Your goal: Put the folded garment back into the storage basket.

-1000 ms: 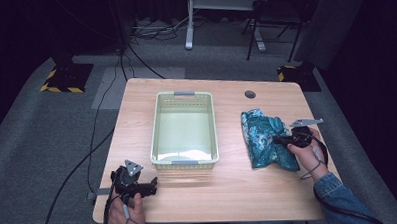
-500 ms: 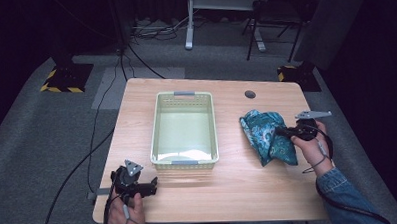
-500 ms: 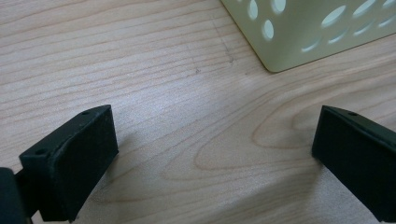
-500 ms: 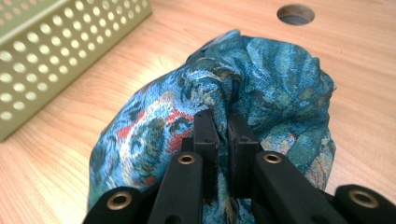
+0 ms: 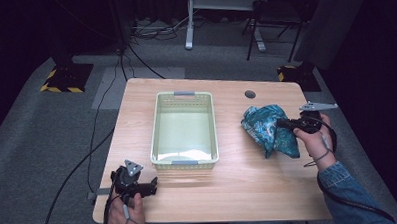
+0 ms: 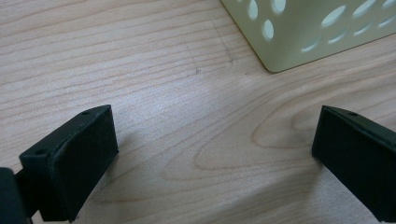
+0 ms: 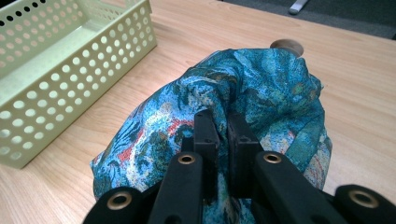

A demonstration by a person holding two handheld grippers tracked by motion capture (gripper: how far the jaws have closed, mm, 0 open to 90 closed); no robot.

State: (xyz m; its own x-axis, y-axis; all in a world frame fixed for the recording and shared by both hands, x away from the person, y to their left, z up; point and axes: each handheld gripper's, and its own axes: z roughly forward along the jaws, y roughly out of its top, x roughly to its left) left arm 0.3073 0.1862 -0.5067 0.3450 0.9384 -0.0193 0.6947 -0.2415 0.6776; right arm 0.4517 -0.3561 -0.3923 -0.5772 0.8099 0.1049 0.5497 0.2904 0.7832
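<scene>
Right gripper [image 5: 283,123] clamps teal cloth [image 5: 268,129]; basket [image 5: 185,162] lies at its nine o'clock; left gripper [image 5: 153,184] gapes, empty.

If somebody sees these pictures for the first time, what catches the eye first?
Most striking is the blue patterned cloth on the table's right side, bunched and pinched in the right hand-held gripper. Next comes the pale green perforated basket at the table's middle. The left hand-held gripper rests open near the front edge.
</scene>
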